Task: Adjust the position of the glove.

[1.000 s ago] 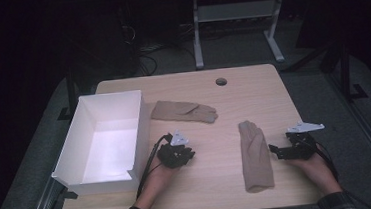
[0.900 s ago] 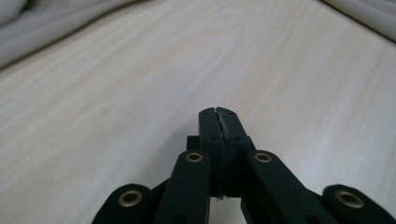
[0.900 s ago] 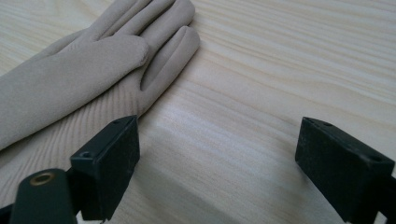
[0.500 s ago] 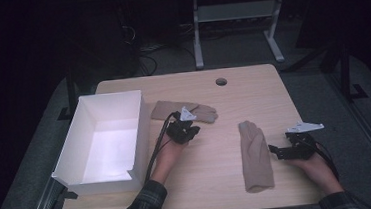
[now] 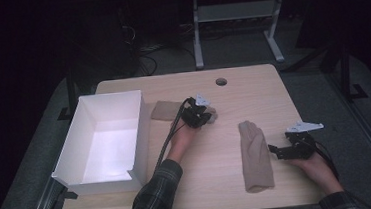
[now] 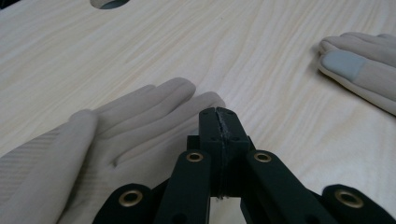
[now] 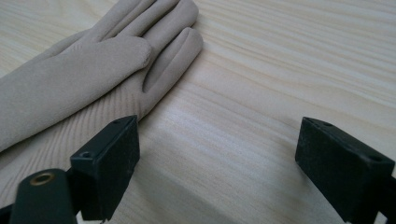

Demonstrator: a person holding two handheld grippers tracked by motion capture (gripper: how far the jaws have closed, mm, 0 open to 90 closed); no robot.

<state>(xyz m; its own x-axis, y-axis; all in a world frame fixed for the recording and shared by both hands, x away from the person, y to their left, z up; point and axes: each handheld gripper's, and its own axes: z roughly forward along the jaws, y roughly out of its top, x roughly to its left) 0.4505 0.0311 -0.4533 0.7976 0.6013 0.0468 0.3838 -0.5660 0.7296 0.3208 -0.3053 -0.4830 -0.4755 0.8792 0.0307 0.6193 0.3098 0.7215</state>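
I see my left hand-held gripper [image 6: 218,116] with its jaws pressed fully together and nothing between them, its tip hovering over the fingers of the far glove [image 6: 116,135], which lies flat on the worktop [image 5: 212,152]. My right hand-held gripper [image 7: 217,158] stands wide open and empty; the near glove [image 7: 88,60] lies just to its left, beside the left jaw. A white box [image 5: 125,134] sits left of the left hand-held gripper.

A light wood-grain table [image 5: 214,182] with a round hole [image 5: 221,81] near its far edge carries three things. An open white box [image 5: 106,136] sits at its left side. A beige glove [image 5: 166,110] lies flat just right of the box, and a second beige glove [image 5: 255,155] lies lengthwise farther right.
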